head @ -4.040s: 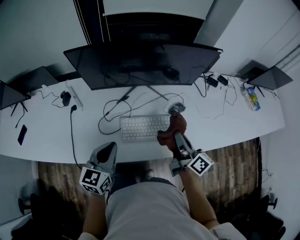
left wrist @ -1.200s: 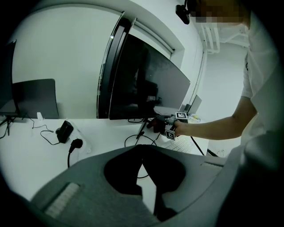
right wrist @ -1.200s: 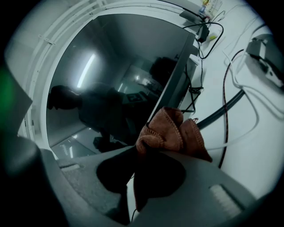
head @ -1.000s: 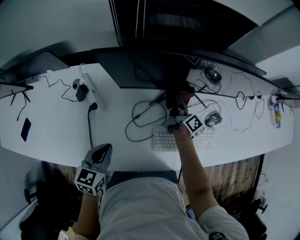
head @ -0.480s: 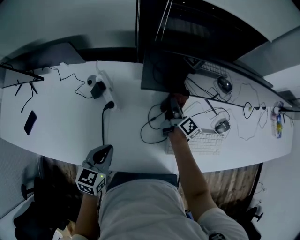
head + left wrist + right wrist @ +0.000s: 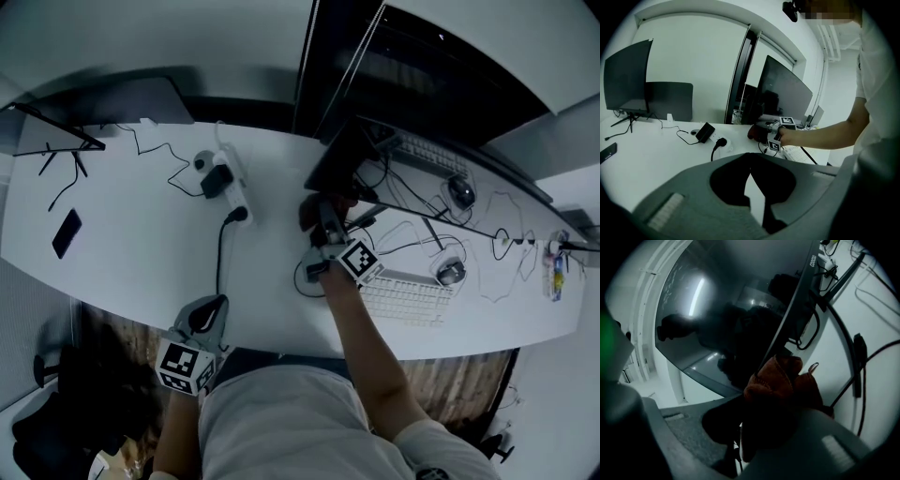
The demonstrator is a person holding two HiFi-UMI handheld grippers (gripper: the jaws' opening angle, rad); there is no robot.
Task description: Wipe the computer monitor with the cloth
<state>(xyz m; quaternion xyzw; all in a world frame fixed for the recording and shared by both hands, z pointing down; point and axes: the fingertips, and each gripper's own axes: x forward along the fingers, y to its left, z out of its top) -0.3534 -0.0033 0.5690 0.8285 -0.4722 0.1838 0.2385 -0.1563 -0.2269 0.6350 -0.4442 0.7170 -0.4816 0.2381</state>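
Your right gripper has its jaws clenched on the reddish-brown cloth. The cloth bulges out past the jaw tips, and its front fold is pressed against the lower edge of the dark monitor, near that screen's corner. A line of small print runs along the monitor's bezel, well beyond the jaws, and is too small to read. The white keyboard lies on the surface behind those jaws and to their right. A power strip sits off to their left.

Your left gripper hangs back at the near edge of the surface. Its jaws are closed tip to tip with nothing between them, and they point across the surface toward your right gripper, well apart from the cloth.
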